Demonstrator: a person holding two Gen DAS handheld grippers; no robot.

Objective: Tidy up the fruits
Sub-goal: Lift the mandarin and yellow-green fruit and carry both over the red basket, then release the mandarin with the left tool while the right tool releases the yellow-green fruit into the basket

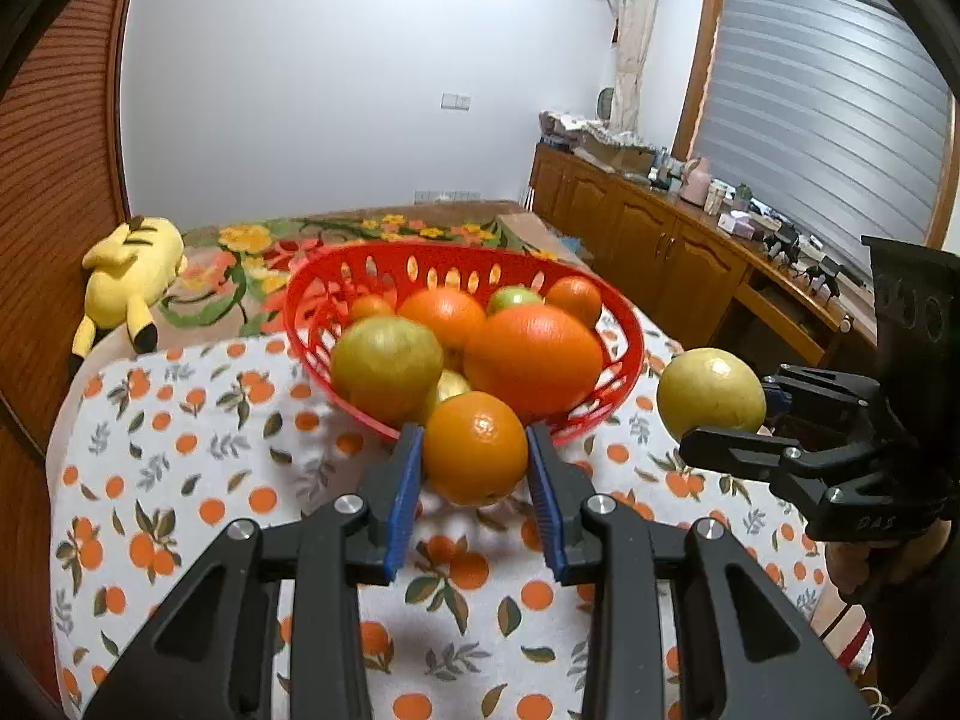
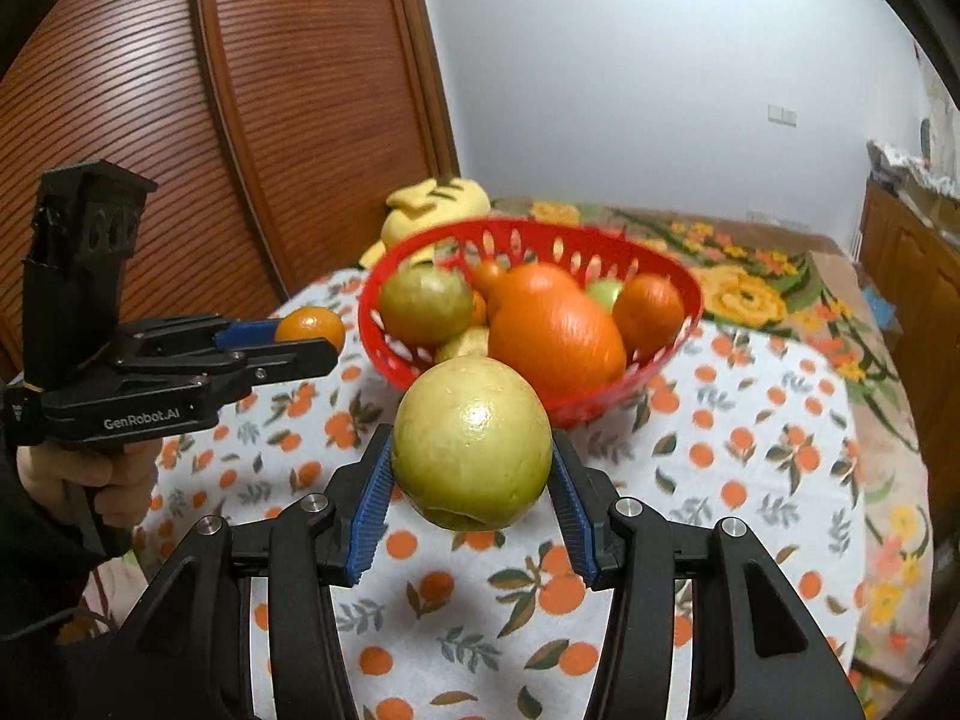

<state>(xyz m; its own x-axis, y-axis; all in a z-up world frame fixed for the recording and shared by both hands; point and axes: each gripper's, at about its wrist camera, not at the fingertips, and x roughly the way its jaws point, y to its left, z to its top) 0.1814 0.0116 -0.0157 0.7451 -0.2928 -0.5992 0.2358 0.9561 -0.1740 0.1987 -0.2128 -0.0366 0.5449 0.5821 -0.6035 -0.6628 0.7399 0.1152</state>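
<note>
Orange-print tablecloth [image 1: 180, 420] fills the lower frame; left gripper [image 1: 474, 450] clamps a firm orange [image 1: 474, 447], right gripper [image 2: 471, 468] a smooth, slippery-looking yellow-green apple [image 2: 471, 441], each held across its middle.

At the left of the right wrist view, white lettering on the black side of my left tool [image 2: 303, 339] reads "GenRobot.AI". At the lower right of the left wrist view, the body of my right tool [image 1: 729, 414] carries faint raised letters, perhaps "DAS", too dim to confirm. I read nothing else.
</note>
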